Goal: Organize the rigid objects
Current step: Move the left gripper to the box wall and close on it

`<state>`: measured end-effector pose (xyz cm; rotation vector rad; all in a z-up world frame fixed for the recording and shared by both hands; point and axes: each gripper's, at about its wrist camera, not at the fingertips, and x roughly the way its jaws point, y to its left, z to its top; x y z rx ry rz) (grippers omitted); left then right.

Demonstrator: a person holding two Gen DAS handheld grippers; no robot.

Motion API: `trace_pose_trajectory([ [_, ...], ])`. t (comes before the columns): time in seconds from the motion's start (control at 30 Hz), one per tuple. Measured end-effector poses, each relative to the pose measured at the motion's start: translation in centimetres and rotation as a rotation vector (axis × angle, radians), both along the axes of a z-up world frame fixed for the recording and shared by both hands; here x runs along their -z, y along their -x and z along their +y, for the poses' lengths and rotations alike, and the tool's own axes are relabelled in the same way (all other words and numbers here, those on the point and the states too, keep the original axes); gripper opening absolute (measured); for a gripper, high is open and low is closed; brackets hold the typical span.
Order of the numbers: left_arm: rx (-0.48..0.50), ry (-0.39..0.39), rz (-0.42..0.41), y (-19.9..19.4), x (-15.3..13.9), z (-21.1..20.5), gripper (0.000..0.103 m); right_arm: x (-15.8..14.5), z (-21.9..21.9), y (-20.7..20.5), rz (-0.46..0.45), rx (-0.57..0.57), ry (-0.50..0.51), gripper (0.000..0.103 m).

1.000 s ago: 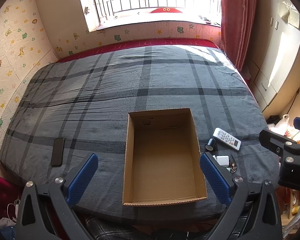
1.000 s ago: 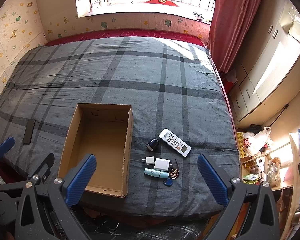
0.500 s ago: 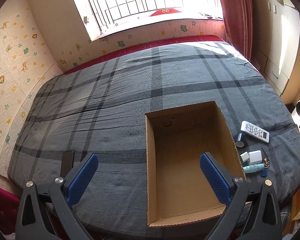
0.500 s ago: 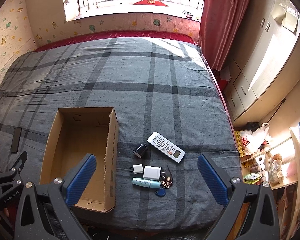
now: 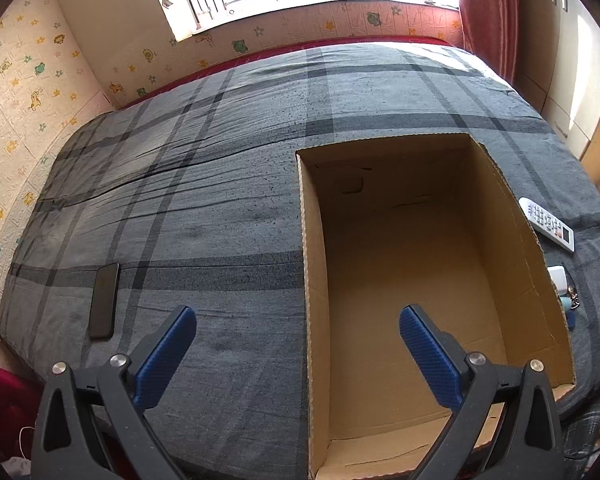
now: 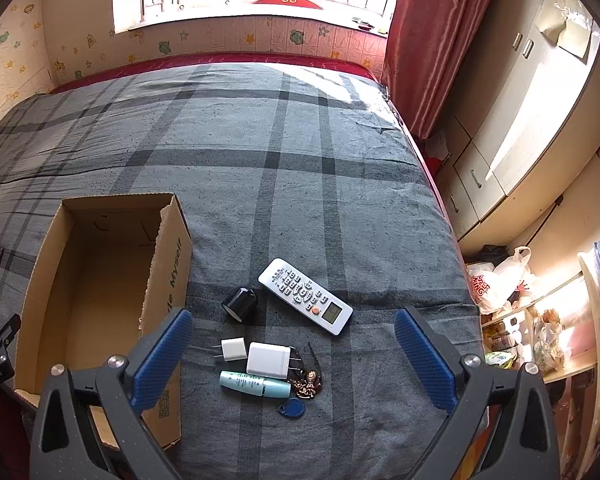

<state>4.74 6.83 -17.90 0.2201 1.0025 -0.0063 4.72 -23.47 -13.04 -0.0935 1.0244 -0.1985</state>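
An open, empty cardboard box (image 5: 512, 216) (image 6: 172, 264) lies on the grey plaid bed. To its right sit a white remote (image 6: 305, 295) (image 5: 548, 224), a black round cap (image 6: 240, 303), a small white plug (image 6: 231, 349), a larger white charger (image 6: 267, 358), a pale teal tube (image 6: 255, 384), a key bunch (image 6: 308, 386) and a blue tag (image 6: 291, 406). A black phone (image 5: 104, 300) lies left of the box. My left gripper (image 5: 298, 320) hangs open above the box's left wall. My right gripper (image 6: 294, 320) hovers open over the small items.
The bed (image 6: 300, 152) fills most of both views, with a window wall behind it. A red curtain (image 6: 432, 32) and cupboards (image 6: 512, 112) stand to the right. A cluttered shelf with bags (image 6: 512, 280) sits beside the bed's right edge.
Both grippers have come lower and closer to the bed. The left view has swung left, so the box now sits right of centre. The right gripper has moved over the small items.
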Motion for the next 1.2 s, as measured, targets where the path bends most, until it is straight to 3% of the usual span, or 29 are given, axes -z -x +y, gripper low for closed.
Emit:
trace_pose_trajectory([
  [0.13, -0.015, 0.000, 0.020, -0.2, 1.7, 1.0, 0.103, 1.9, -0.7, -0.2, 0.005, 0.012, -0.003, 0.103],
  [0.3, -0.031, 0.008, 0.029, -0.2, 3.4, 2.1, 0.103, 4.2, -2.6, -0.3, -0.001, 0.052, -0.081, 0.103],
  [0.6, -0.044, 0.072, 0.057, 0.0, 5.3, 3.9, 0.103, 8.9, -4.9, 0.3, 0.010, 0.085, -0.065, 0.103],
  [0.83, 0.029, 0.090, 0.068, 0.5, 6.1, 3.0, 0.099, 12.1, -5.8, 1.1, 0.067, 0.102, -0.135, 0.103],
  [0.9, 0.035, 0.087, 0.083, 0.4, 6.4, 2.7, 0.090, 12.4, -6.0, 1.1, 0.075, 0.110, -0.145, 0.103],
  [0.97, 0.033, 0.096, 0.103, 0.3, 6.8, 2.6, 0.072, 12.5, -6.0, 1.1, 0.075, 0.110, -0.153, 0.103],
  [1.03, 0.031, 0.114, 0.120, 0.3, 7.1, 2.7, 0.061, 12.5, -6.2, 1.0, 0.079, 0.115, -0.151, 0.103],
  [1.17, 0.043, 0.186, 0.142, 0.3, 7.4, 2.7, 0.023, 12.7, -6.2, 0.8, 0.088, 0.118, -0.146, 0.103],
  [1.2, 0.045, 0.202, 0.145, 0.2, 7.4, 2.6, 0.022, 12.7, -6.1, 0.7, 0.087, 0.118, -0.145, 0.103],
])
